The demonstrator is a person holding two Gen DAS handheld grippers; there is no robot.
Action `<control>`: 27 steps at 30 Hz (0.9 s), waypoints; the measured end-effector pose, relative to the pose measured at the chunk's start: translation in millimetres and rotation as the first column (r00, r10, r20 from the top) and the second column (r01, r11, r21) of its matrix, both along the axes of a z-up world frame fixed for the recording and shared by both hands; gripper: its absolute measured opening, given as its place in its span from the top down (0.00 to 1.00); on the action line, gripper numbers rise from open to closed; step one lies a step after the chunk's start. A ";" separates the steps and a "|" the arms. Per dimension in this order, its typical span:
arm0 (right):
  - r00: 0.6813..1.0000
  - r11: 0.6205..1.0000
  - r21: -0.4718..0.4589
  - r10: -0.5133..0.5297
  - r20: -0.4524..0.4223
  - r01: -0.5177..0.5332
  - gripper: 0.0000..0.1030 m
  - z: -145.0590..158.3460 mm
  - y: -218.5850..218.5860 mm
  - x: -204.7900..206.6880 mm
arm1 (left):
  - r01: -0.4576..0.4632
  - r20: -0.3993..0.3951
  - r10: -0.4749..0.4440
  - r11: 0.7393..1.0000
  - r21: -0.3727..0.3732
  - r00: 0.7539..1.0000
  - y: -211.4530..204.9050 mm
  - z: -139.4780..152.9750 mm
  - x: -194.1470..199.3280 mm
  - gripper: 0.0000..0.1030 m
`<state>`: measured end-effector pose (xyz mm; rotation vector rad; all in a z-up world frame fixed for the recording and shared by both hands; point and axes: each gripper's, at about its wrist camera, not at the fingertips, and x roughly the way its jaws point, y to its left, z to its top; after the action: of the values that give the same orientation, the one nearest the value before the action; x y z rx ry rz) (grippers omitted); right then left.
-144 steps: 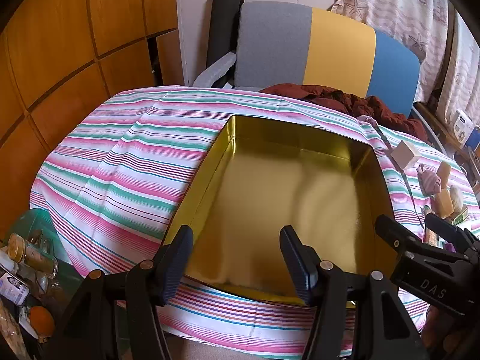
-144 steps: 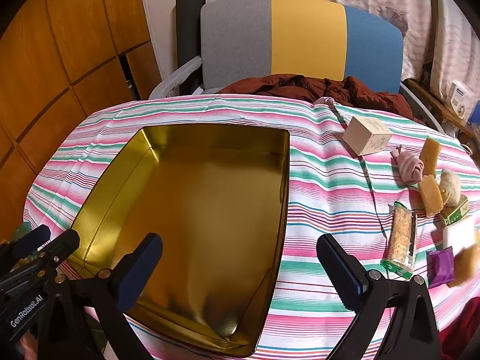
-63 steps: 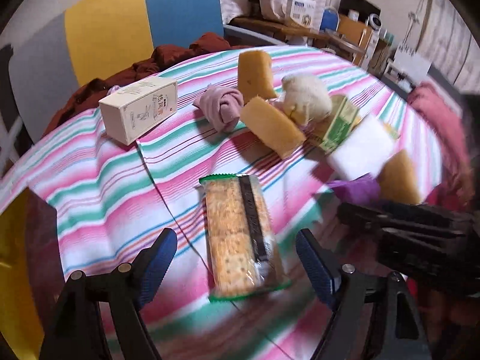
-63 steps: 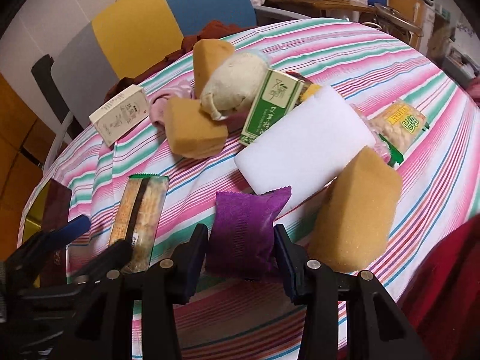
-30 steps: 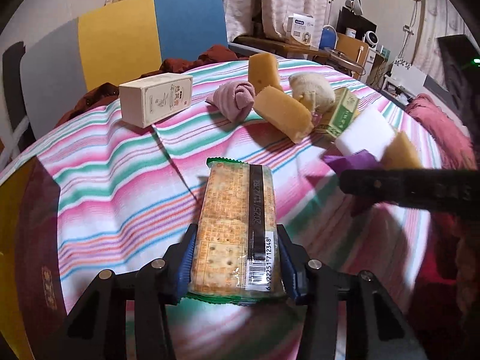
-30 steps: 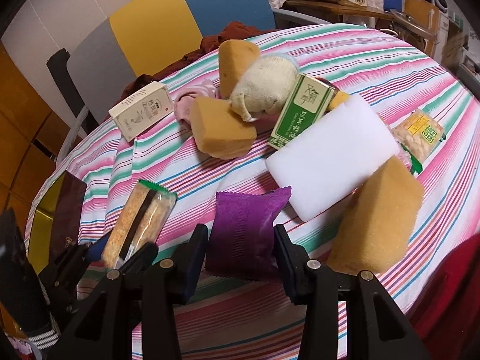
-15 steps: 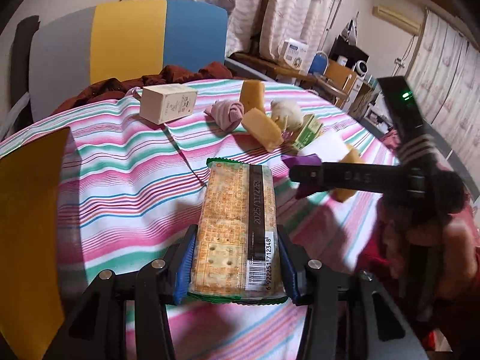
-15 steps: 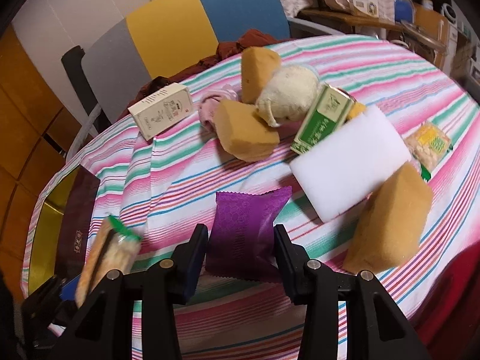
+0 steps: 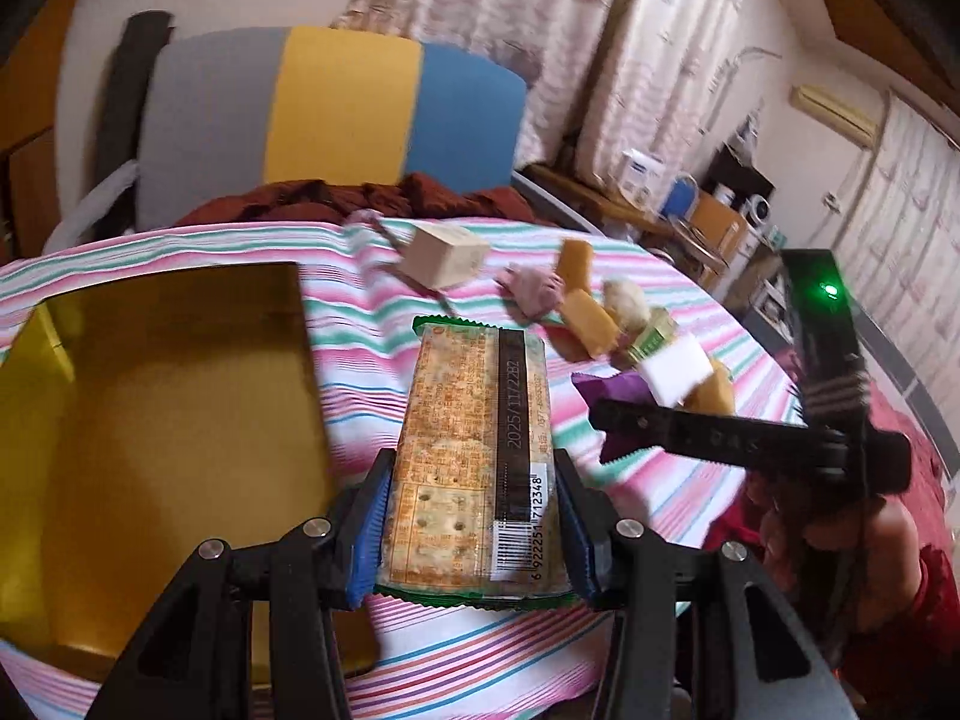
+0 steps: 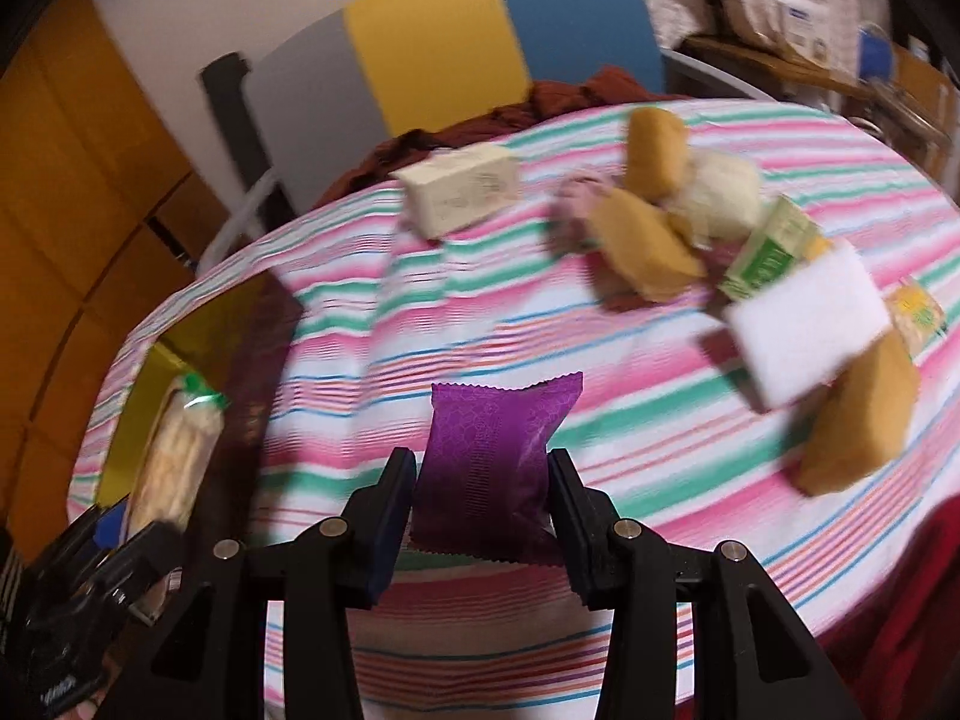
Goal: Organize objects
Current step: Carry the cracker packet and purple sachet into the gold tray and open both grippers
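1. The bench [image 9: 372, 294] is covered with a striped pink, green and white cloth; behind it, on the far side, stands a chair [image 9: 336, 102] with a grey, yellow and blue back.
2. An open golden tin [image 9: 156, 420] lies on the left part of the bench.
3. The left gripper [image 9: 474, 516] has its jaws clenched on a cracker packet [image 9: 474, 438] — the packet is lifted above the cloth, just right of the tin's right wall.
4. The right gripper [image 10: 480, 516] has its jaws clenched on a purple sachet [image 10: 492, 456], held over the near middle of the bench.
5. On the far right lie the other things close together: a cream box [image 10: 462, 186], yellow sponges [image 10: 648, 240], a white block [image 10: 804, 318] and a green box [image 10: 768, 252] — this part is blurred.
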<state>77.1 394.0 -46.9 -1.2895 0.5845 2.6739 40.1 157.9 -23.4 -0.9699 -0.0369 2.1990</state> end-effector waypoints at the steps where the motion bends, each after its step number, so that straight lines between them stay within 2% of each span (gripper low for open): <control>1: 1.000 1.000 -0.002 0.022 -0.010 -0.022 0.56 3.5 -10.0 -2.4 | -0.016 0.000 0.016 1.000 0.002 1.000 -6.5 0.9 -1.6 0.52; 7: 0.987 0.988 -0.015 0.153 -0.051 -0.154 0.56 20.8 -70.9 -21.9 | -0.135 0.017 0.135 0.991 0.012 0.991 -59.4 -1.2 -16.2 0.52; 13: 0.954 0.955 -0.001 0.296 -0.048 -0.297 0.56 26.6 -139.2 -49.9 | -0.262 0.065 0.263 0.965 -0.013 0.963 -116.3 -14.9 -39.4 0.52; 17: 0.932 0.932 -0.005 0.361 -0.009 -0.361 0.56 16.6 -178.8 -69.8 | -0.332 0.103 0.333 0.943 -0.032 0.937 -150.0 -27.2 -52.5 0.52; 22: 0.912 0.914 -0.024 0.407 0.053 -0.406 0.56 -6.1 -216.5 -94.9 | -0.397 0.092 0.405 0.913 -0.097 0.910 -179.4 -39.3 -65.0 0.52; 27: 0.906 0.904 -0.149 0.415 0.078 -0.401 0.54 -27.6 -235.6 -117.8 | -0.430 0.109 0.445 0.892 -0.141 0.889 -196.1 -49.9 -73.5 0.52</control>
<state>-40.7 158.5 -74.5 -1.7571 0.5299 2.9015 -33.4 -38.2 -73.3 -1.2787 -0.2195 2.5601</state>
